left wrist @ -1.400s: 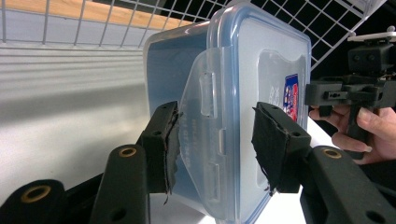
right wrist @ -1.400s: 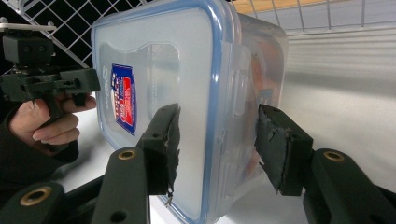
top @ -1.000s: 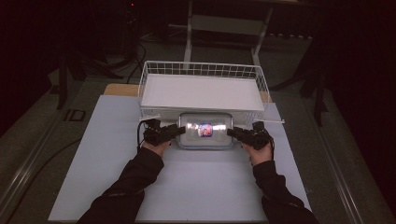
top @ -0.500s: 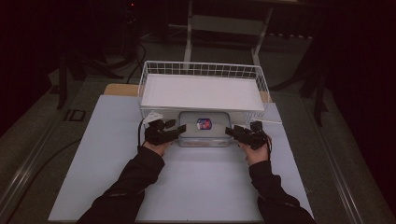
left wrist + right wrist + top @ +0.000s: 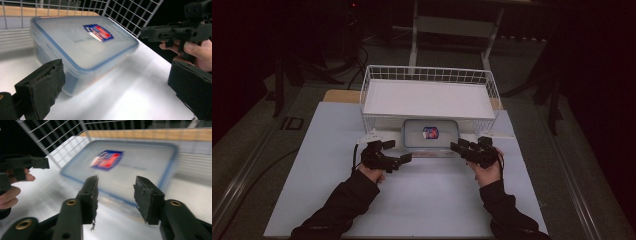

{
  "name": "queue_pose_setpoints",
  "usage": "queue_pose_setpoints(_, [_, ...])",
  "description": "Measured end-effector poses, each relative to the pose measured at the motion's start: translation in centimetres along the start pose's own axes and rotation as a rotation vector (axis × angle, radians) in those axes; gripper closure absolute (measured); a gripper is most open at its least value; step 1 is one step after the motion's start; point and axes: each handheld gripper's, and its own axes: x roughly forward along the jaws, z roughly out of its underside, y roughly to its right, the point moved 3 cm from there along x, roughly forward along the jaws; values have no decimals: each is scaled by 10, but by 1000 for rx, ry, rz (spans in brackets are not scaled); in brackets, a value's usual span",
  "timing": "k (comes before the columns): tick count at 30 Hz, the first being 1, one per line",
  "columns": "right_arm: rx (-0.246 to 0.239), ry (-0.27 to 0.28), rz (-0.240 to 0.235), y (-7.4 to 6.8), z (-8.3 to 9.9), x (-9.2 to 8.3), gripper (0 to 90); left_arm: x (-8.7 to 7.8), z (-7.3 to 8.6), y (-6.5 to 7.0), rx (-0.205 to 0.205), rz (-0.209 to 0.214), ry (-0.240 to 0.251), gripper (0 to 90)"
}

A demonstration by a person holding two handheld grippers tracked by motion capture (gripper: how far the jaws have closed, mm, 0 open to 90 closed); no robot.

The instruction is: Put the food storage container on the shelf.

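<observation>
the left gripper [image 5: 404, 159], a black two-jaw tool in the person's left hand [image 5: 373, 173], has just been opening and now stands wide, its pads far apart in the left gripper view with nothing between them; one pad sits just beside the near corner of the box without pressing on it. the right gripper [image 5: 455, 147], black as well and held in the right hand [image 5: 486, 172], has its jaws partly apart; they have just been closing, and in the right gripper view they hold nothing, the box edge lying beyond their tips. between the two grippers rests the clear rectangular plastic box with a blue-edged lid and a red-and-blue label [image 5: 430, 136], flat on the white tabletop [image 5: 327, 165], its far side right up against the front of the white wire basket [image 5: 377, 75].
</observation>
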Motion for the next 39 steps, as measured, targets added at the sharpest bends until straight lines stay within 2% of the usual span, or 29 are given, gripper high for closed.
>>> queue_pose_setpoints(2, [-17, -14, -23, -9, 3, 2, 665, -5, 3, 6, 26, 3, -24, 4])
queue_pose_setpoints(4, [-16, -32, -48, -15, 7, 5, 752, -12, 8, 11, 37, -8, -36, 3])
queue_pose_setpoints(5, [-14, -40, -58, -17, 9, 7, 820, -15, 9, 12, 40, -8, -42, 3])
queue_pose_setpoints(7, [-14, -74, -77, -22, 15, 13, 897, -20, 13, 15, 37, 0, -49, 3])
queue_pose_setpoints(9, [-17, -96, -89, -26, 20, 20, 898, -25, 17, 17, 41, 10, -70, 0])
queue_pose_setpoints(13, [-23, -134, -84, -30, 26, 33, 899, -34, 22, 24, 70, -5, -56, 0])
queue_pose_setpoints(15, [-31, -143, -71, -29, 28, 39, 899, -36, 24, 27, 69, -3, -54, 0])
queue_pose_setpoints(20, [-3, -141, -61, -22, 25, 51, 899, -39, 28, 28, 72, -6, -34, 0])
queue_pose_setpoints(24, [-20, -147, -42, -19, 23, 58, 899, -38, 31, 27, 78, -14, -39, 0])
queue_pose_setpoints(29, [13, -137, -33, -14, 20, 69, 899, -37, 31, 24, 70, -18, -30, 0])
queue_pose_setpoints(35, [28, -114, -28, -15, 10, 84, 899, -38, 31, 22, 86, -28, -24, 0])
queue_pose_setpoints(39, [33, -118, -20, -14, 7, 95, 899, -38, 31, 20, 79, -30, -18, 0])
